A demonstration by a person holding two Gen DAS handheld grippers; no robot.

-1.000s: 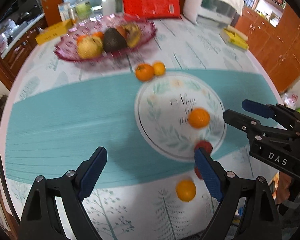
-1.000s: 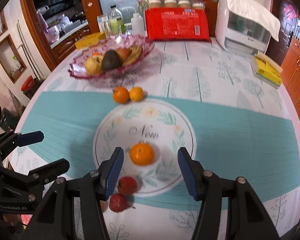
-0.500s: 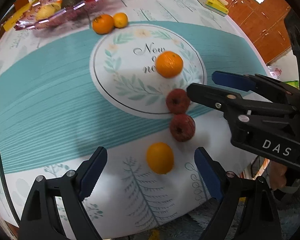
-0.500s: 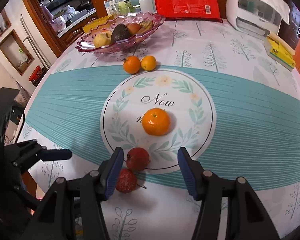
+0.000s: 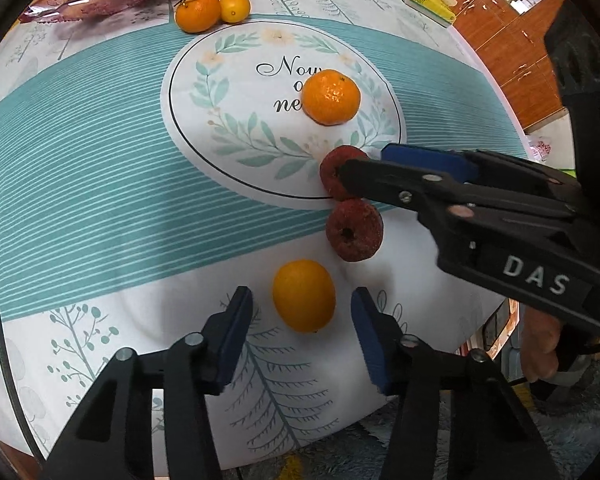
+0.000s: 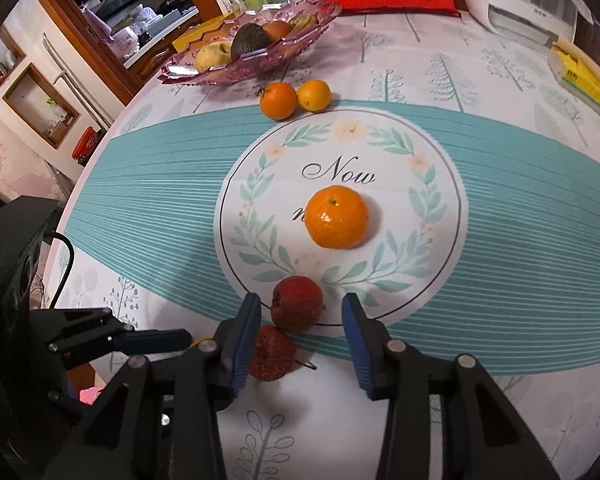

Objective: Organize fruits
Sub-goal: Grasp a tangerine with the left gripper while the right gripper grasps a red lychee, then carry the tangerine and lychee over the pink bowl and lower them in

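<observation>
Left wrist view: the left hand-held gripper [image 5: 302,330] is part open and holds nothing; its blue pads [image 5: 236,332] stand either side of a small yellow-orange citrus [image 5: 304,295] without touching it.
Right wrist view: the right hand-held gripper [image 6: 298,334] is likewise part open and empty, its pads flanking the upper red fruit [image 6: 298,303], which sits on the printed ring of the table [image 6: 520,240] cloth.
Close neighbour: a second red fruit [image 6: 271,353] lies at 7 o'clock of the first, touching or nearly so, partly behind the left pad.
Farther out: a large mandarin [image 6: 337,216] rests at 12 o'clock in the printed circle; beyond it two small citrus [image 6: 295,98] sit side by side just short of the pink glass bowl [image 6: 260,56], which already carries fruit.
Step in hand (judged): each gripper is about to close on its own fruit, probably for the bowl.
Doing it well, left: centre the citrus between the pads and close gently, since round skin may roll forward.
Doing it well, right: keep the left pad clear of the lower red fruit so only one is pinched.
Risk: the two grippers work near each other; lifting one at a time should avoid a knock.
</observation>
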